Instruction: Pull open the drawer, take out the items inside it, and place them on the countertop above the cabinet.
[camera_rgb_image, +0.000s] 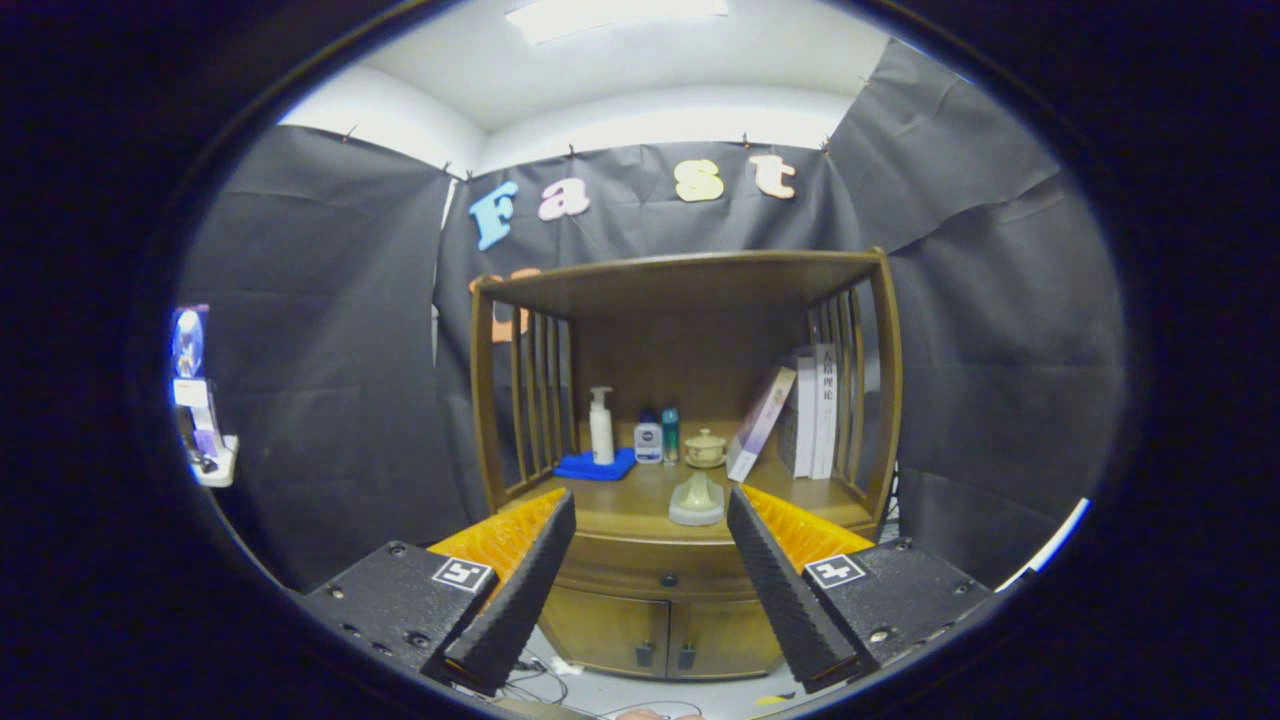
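Gripper view looks straight at a wooden cabinet against the booth wall, and everything below is placed from that cabinet. The gripper hangs well short of its front with the fingers spread wide and nothing between them; the gap frames the cabinet's middle, which reads as someone lining up on it from a distance.

The drawer sits just under the countertop, flush with the cabinet front and shut, with a small dark knob at its centre. Whatever it holds is hidden. Two small doors lie below it, both closed.

On the countertop, inside the slatted shelf, a pale funnel-shaped piece stands near the front edge. A lidded jar sits behind it. Toward the left slats a pump bottle stands on a blue cloth, with two small bottles beside it. Books lean against the right slats, propped so they stay upright.

A shut drawer with goods on the countertop fits two stages: the drawer waiting to be pulled, or already emptied and pushed back with its contents set above. Nothing here settles which.

The knob is small, so gripping it would call for a much narrower opening and a careful centred approach.
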